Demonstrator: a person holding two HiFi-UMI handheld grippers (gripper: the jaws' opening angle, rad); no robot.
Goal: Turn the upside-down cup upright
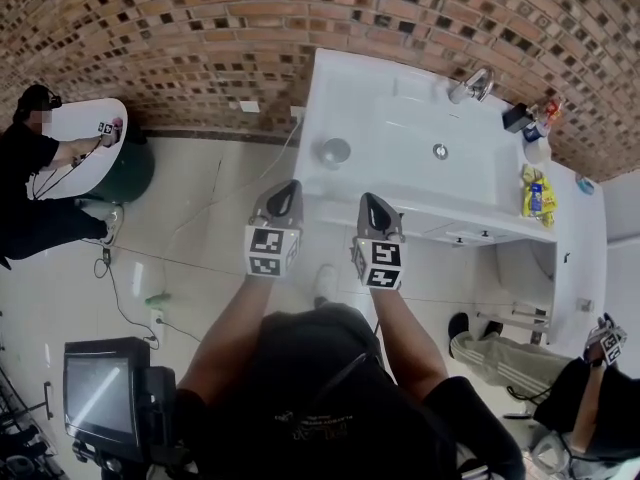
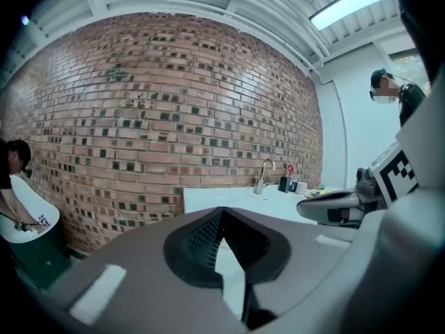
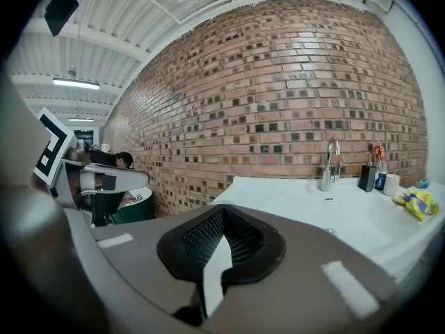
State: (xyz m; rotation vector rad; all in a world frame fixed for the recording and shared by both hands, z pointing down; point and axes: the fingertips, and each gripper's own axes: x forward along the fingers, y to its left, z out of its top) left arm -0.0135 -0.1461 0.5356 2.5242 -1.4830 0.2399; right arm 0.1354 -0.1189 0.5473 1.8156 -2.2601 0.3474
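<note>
A small greyish cup stands upside down on the left part of the white sink counter. Both grippers hover side by side short of the counter's front edge, over the floor. The left gripper points at the counter just below and left of the cup, and its jaws are shut with nothing in them. The right gripper sits below and right of the cup, also shut and empty. In the left gripper view the closed jaws hide the cup; likewise in the right gripper view.
A faucet and a basin with a drain fill the counter's middle. Bottles and a yellow packet lie at its right end. A brick wall backs it. People stand at far left and lower right; a monitor stands lower left.
</note>
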